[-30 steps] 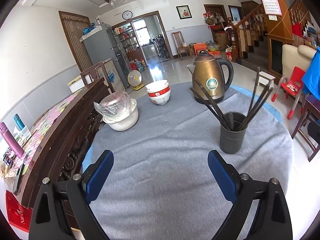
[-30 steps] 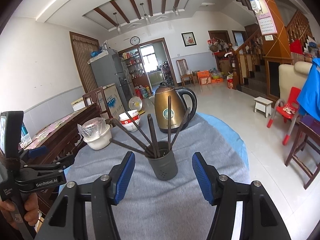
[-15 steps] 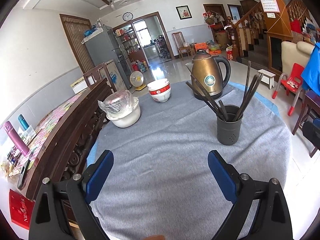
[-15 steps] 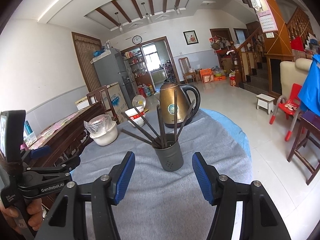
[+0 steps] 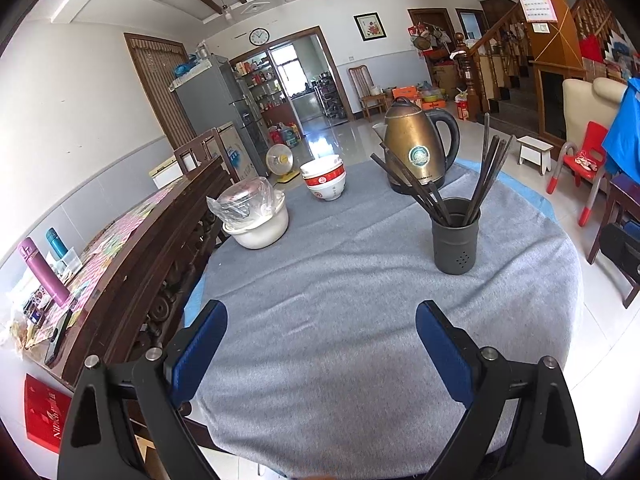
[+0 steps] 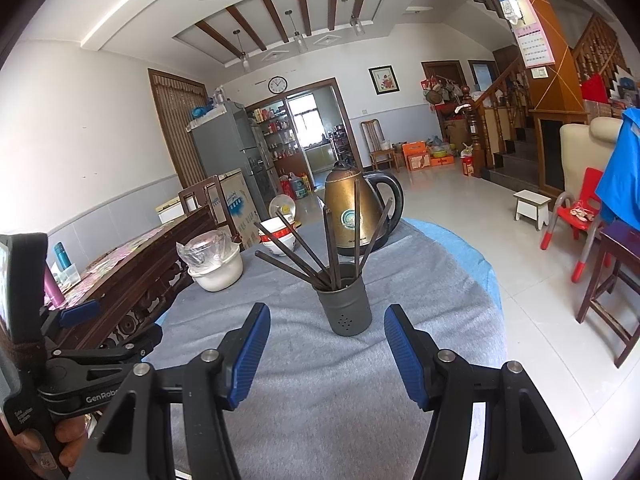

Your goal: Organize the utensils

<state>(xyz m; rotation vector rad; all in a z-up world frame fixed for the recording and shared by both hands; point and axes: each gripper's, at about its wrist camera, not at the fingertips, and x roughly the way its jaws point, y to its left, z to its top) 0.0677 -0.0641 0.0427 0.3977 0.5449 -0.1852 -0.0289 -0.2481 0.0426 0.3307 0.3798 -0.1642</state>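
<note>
**Desk:** Item one, location?

**Me:** Dark holder [image 6: 346, 307] upright on the grey tabletop [image 5: 360, 320], just in front of the kettle [image 6: 352, 210]. Chopsticks [image 6: 332, 252] stand inside, long axes fanning up and outward.

**Desk:** Bearing?

**Me:** From my right hand-held gripper [image 6: 327, 350], the holder sits dead ahead, near, centred between the pads. From my left hand-held gripper [image 5: 321, 350], ahead and to the right, farther off. Right is nearer, I judge.

**Desk:** Pose, state?

**Me:** Both level, pointing forward, jaws spread wide, holding nothing.
</note>
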